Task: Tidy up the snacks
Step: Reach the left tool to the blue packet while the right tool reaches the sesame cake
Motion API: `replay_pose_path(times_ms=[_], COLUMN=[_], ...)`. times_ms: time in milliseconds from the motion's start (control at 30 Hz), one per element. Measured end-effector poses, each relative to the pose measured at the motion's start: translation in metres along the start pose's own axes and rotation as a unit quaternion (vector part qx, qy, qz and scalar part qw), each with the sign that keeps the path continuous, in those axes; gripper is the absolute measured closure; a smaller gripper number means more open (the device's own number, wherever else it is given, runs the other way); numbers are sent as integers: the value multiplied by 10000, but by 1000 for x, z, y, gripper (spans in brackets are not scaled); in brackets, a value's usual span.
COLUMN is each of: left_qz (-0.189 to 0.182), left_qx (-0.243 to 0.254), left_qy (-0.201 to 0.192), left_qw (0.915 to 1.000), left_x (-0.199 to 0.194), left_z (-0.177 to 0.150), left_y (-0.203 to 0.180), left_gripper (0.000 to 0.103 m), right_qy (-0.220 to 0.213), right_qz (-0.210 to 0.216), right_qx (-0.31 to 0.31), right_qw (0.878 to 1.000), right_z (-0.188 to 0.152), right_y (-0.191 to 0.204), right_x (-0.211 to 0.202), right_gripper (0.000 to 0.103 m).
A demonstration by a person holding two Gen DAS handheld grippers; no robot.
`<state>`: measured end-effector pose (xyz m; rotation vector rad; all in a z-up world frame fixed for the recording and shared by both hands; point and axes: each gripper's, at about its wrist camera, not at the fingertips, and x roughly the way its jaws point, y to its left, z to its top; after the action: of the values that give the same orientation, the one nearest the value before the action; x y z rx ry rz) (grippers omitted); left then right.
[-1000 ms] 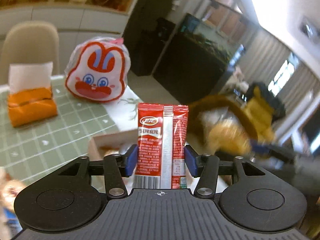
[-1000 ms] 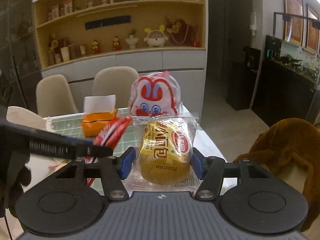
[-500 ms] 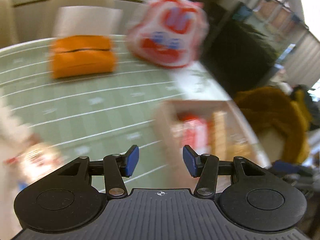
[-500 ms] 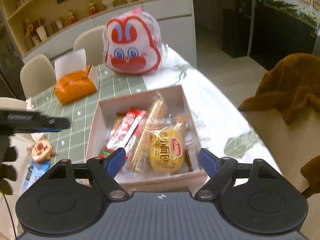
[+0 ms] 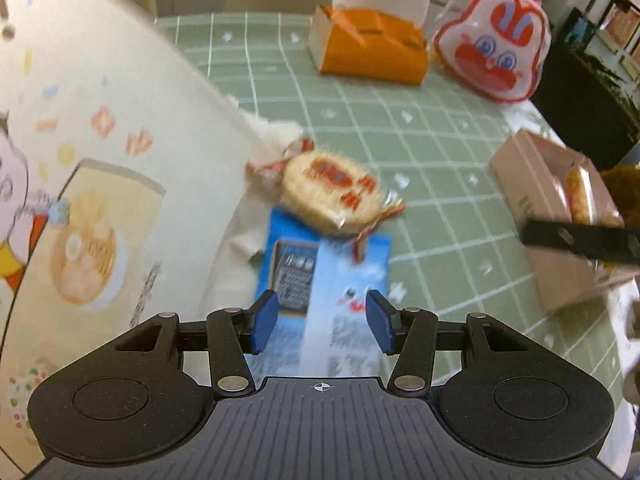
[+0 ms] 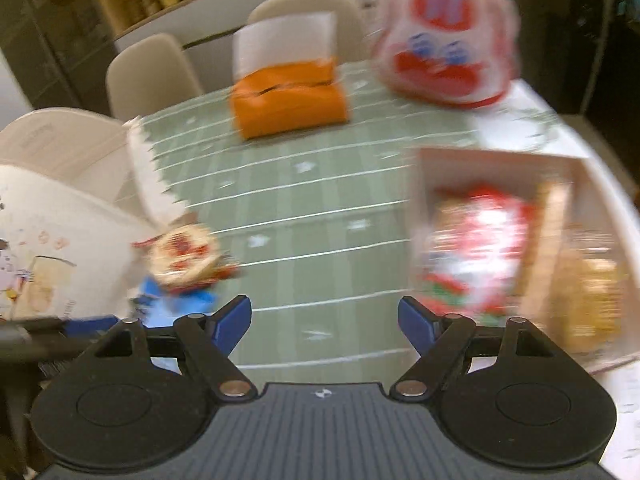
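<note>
Since a second ago both grippers have let go of their snacks and swung left. The left gripper (image 5: 320, 322), fingers apart and empty, hovers over a flat blue snack packet (image 5: 328, 276); the round red-printed rice cracker (image 5: 330, 188) lies just beyond. The right gripper (image 6: 325, 322) gapes wide, with the pale cardboard box (image 6: 496, 156) of snacks to its right.

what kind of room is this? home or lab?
Likely a home dining area: a table with a green checked cloth, beige dining chairs, and a tissue box on the table.

Round snack (image 5: 332, 190) atop flat packet (image 5: 324, 280), left of box (image 5: 560, 216)
</note>
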<state>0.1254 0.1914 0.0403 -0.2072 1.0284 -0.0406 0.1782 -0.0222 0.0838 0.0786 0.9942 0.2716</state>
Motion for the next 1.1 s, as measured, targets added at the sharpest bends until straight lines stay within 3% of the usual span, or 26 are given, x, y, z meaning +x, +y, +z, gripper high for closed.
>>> replay_pose_path(times_ms=[167,433,467,567,767,833,1033,1100], left_qz=[-46,-245,-271,-342,-381,-444,-579,-603], left_qx=[58,-53,-67,-111,51,175,654,649], left_qy=[39,203,205,215,222,215,176,219], left_qw=[10000,9995,9994,9991,9990,9986,9960,9958], left_x=[-4,3,3,3,7,9,10,10], left_z=[-8,-11,-10,-6,1,2,-3,-4], left_y=[8,28,29,32,27,25,12,10], left_gripper=[49,48,48,49,48,48,48,48], right_qy=[46,271,256,376,492,521,345,280], right_qz=[256,87,64,260,357,249,-32,114], right_qx=[-474,-1503,-1527,-1269,-985,-794,-848,-1009], right_qw=[9985,9882,9879,9909,9933,9952,9958,9944], right_z=[18,36,38,44,37,32,13,14], right_y=[62,127,128,118,93,79,60,62], right_x=[41,110,115,118,102,93,66,58], right_gripper=[20,17,13,13,36,37,38,31])
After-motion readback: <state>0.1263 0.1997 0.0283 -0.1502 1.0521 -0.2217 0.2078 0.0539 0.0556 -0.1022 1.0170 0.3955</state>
